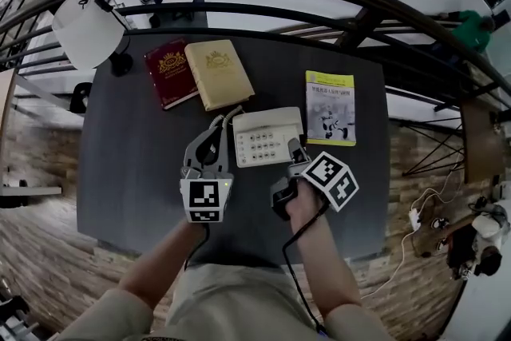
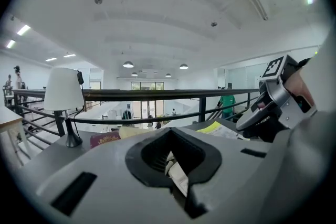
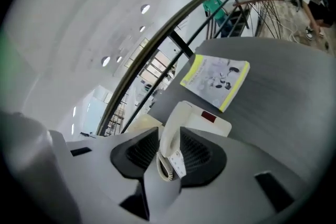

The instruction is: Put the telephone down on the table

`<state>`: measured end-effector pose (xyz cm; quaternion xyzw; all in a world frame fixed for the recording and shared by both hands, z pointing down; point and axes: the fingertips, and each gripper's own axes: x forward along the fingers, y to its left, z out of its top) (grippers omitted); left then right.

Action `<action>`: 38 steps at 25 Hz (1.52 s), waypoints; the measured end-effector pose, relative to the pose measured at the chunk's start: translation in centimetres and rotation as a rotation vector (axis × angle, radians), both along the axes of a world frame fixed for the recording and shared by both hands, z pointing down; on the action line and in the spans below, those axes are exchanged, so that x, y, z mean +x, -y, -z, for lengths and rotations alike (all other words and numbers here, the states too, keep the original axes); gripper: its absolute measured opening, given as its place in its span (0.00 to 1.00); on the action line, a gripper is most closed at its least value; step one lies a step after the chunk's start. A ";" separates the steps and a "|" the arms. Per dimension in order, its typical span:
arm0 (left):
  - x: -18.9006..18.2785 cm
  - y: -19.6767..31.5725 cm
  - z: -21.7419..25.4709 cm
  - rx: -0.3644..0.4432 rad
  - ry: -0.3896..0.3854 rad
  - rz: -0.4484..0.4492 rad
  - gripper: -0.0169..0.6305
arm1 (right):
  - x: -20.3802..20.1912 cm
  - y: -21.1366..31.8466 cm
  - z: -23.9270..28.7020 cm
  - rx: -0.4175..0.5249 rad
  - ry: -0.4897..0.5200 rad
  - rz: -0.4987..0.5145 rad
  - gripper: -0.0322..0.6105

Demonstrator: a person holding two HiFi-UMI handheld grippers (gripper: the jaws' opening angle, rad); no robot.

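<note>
Left gripper [image 1: 214, 128]: clamped on flat cream cord [image 2: 176, 173] by far-left corner of telephone [image 1: 263, 141]
Right gripper [image 3: 169, 149]: clamped on handset [image 3: 172, 126], telephone right side
Telephone look: cream, grey keypad, red patch

Right gripper [image 3: 169, 150] seen along its jaws: the two dark ribbed pads [image 3: 137, 152] press on either side of a white telephone handset [image 3: 173, 115], its coiled cord [image 3: 163, 170] looping at the near end. Beyond lies the telephone base [image 3: 212, 124] (a red patch [image 3: 208, 116] on its top), then a yellow-edged booklet [image 3: 216, 78] flat on the dark grey table [image 3: 286, 113]. A black railing [image 3: 157, 55] crosses behind; a person in green [image 3: 212, 6] stands past it
</note>
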<state>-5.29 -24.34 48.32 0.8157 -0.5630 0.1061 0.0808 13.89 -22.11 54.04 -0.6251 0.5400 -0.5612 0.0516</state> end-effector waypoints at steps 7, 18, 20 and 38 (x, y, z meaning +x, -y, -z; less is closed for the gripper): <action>-0.1 -0.7 5.5 0.029 -0.028 -0.002 0.03 | -1.9 0.1 6.9 0.212 -0.101 0.125 0.08; 0.5 -4.7 13.2 0.058 -0.046 -0.086 0.03 | -3.4 -3.0 20.1 0.648 -0.496 0.326 0.06; 0.5 -5.5 14.7 0.070 -0.072 -0.094 0.03 | -3.7 -4.2 22.7 0.729 -0.569 0.351 0.05; 1.0 -12.5 20.6 0.245 -0.112 -0.177 0.03 | -3.1 -13.6 30.5 1.097 -0.928 0.403 0.05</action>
